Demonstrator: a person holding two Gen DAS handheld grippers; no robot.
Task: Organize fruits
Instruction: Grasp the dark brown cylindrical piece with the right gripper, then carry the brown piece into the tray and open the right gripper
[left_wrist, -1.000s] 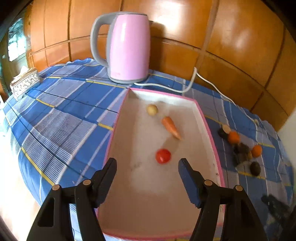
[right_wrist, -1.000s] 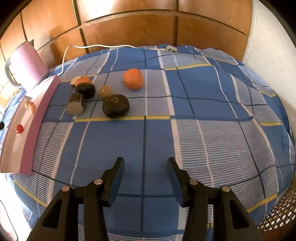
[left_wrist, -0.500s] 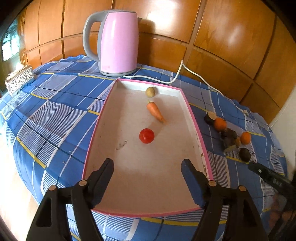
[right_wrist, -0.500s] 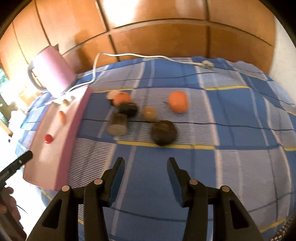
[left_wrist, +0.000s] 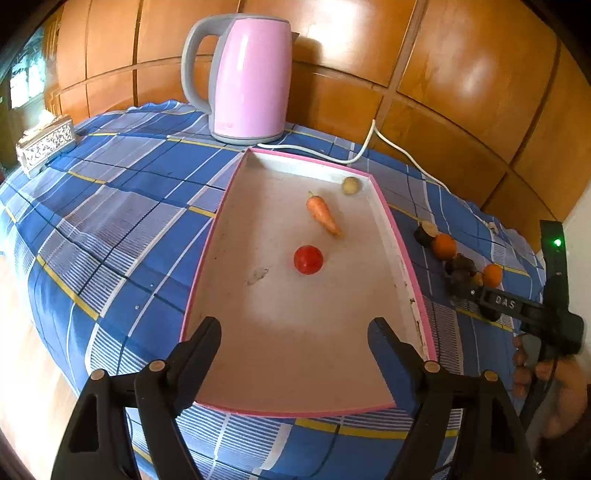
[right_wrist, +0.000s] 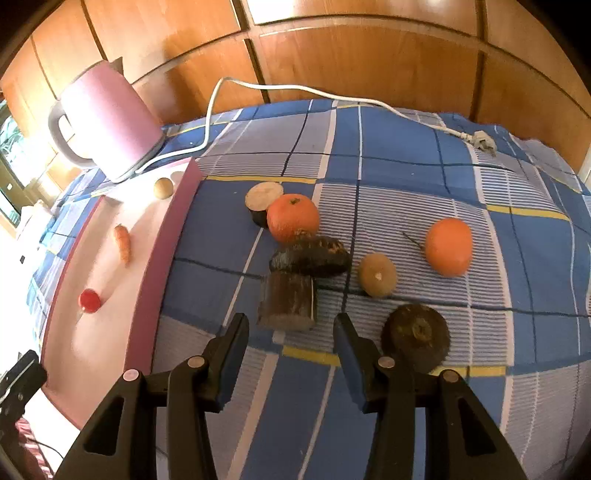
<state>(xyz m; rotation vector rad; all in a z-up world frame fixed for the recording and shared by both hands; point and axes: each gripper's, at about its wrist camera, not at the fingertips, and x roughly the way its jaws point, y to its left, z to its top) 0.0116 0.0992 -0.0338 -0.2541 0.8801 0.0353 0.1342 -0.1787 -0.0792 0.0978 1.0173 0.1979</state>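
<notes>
A pink-rimmed white tray (left_wrist: 391, 225) holds a red tomato (left_wrist: 308, 259), a carrot (left_wrist: 322, 214) and a small tan fruit (left_wrist: 350, 185). My left gripper (left_wrist: 294, 334) is open and empty over the tray's near end. My right gripper (right_wrist: 290, 330) is open and empty, just short of a dark brown cut stub (right_wrist: 287, 301). Behind the stub lie a dark oblong fruit (right_wrist: 310, 256), two oranges (right_wrist: 293, 217) (right_wrist: 448, 246), a cut white-faced piece (right_wrist: 264, 195), a tan round fruit (right_wrist: 377, 275) and a dark round fruit (right_wrist: 415, 336). The tray also shows in the right wrist view (right_wrist: 162, 258).
A pink kettle (left_wrist: 247, 77) stands behind the tray, and its white cord (right_wrist: 295, 88) runs across the blue checked cloth (left_wrist: 122, 221). A silver tissue box (left_wrist: 44, 146) sits far left. Wood panelling backs the table. The right gripper's body (left_wrist: 517, 306) shows right of the tray.
My right gripper has moved forward and left, close up to the pile of fruit. My left gripper has drawn back and shifted slightly, so the tray sits further ahead.
</notes>
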